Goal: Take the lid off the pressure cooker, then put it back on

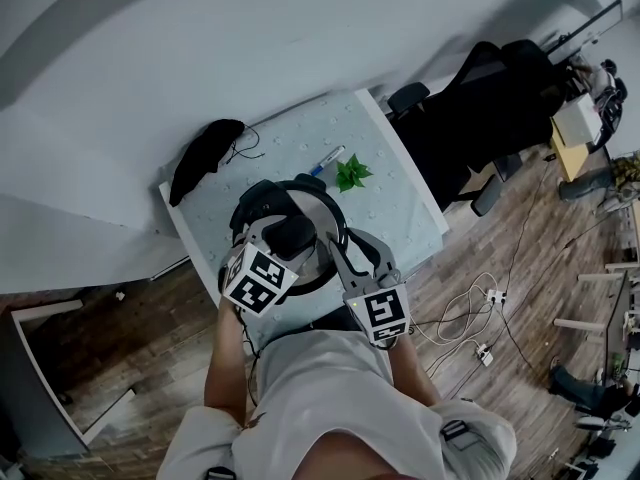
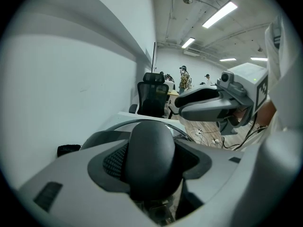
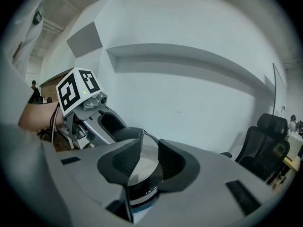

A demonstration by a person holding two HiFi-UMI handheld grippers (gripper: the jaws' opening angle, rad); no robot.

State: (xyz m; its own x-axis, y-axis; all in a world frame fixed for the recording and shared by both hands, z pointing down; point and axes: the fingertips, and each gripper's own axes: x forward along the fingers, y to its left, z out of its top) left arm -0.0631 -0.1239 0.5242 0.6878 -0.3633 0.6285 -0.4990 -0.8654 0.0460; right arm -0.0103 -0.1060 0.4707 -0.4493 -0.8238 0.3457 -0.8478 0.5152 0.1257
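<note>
The cooker (image 1: 312, 204) stands on the table (image 1: 405, 203), in the half nearest the person, with the lid (image 1: 318, 211) seated on it. The left gripper (image 2: 150, 167) comes in over the near left side. Its jaws stand fairly wide and pinch the lid's thick black handle (image 2: 151, 150), which fills the space between the pads. The right gripper (image 3: 142, 162) reaches in from the near right, just beside the left one. Its jaws are drawn close and clamp a shiny steel rim (image 3: 142, 157); whether that edge belongs to the lid or the pot is hard to tell from so close. The two grippers crowd the cooker's near side, so the open room lies beyond it and to its right. There the mat is bare apart from a pen (image 1: 327, 159) and a green sprig (image 1: 352, 173), both near the cooker's far edge but apart from it. A black cloth (image 1: 205, 158) lies at the far left corner against the wall (image 1: 300, 38). The wall closes off the far and left sides. The table's right edge drops to the floor (image 1: 520, 268), where a chair (image 1: 470, 118) stands near the far right corner and cables (image 1: 480, 308) trail.
</note>
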